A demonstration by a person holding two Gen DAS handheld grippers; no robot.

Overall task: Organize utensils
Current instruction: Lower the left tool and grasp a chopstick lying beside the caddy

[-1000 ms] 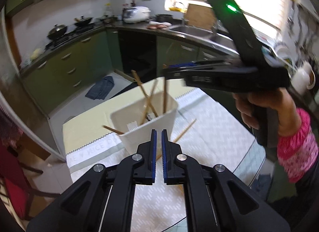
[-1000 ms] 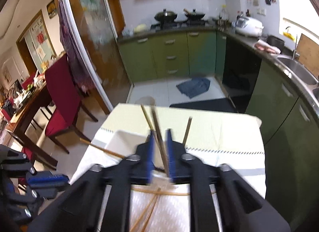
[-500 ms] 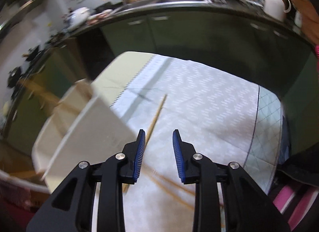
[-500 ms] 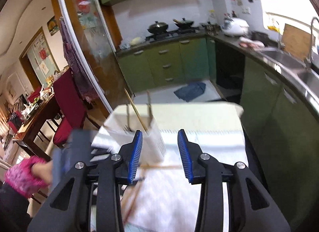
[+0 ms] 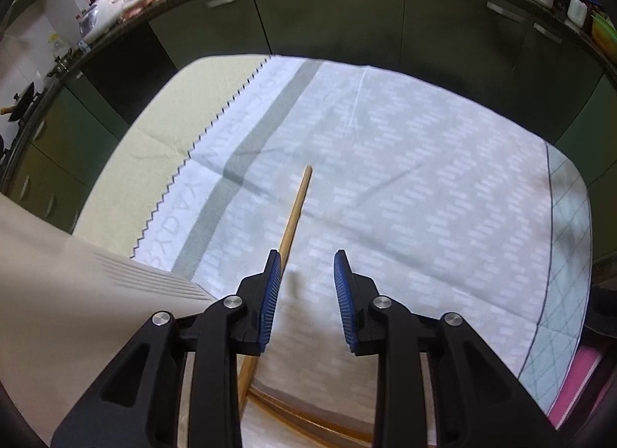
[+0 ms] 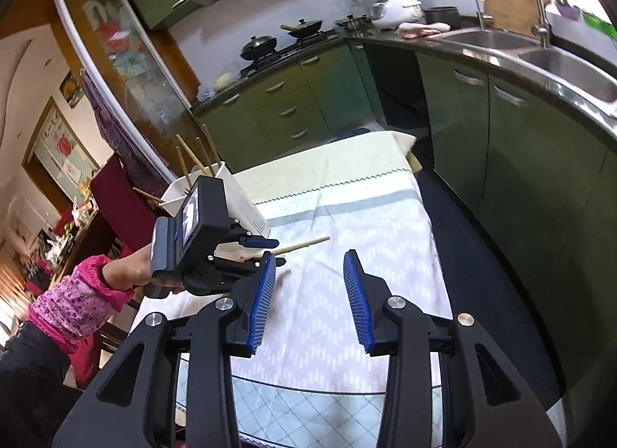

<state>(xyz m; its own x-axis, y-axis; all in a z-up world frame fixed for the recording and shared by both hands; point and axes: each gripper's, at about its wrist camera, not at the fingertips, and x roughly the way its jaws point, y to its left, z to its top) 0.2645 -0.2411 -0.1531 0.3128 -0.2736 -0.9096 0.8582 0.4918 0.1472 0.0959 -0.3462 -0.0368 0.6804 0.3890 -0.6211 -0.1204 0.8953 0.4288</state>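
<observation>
Chopsticks (image 5: 296, 209) left on the tablecloth (image 5: 424, 178) are next: the left gripper (image 5: 304, 293), shut a second ago, has opened partway and dropped over one beside the white bin (image 6: 246, 209). Right gripper (image 6: 310, 293) has swung away, part open, empty.

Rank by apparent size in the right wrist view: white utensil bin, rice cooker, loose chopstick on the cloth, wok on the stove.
1. white utensil bin, partly hidden by the left gripper
2. loose chopstick, long but thin
3-4. rice cooker and wok look alike; both far away, so unsure.
</observation>
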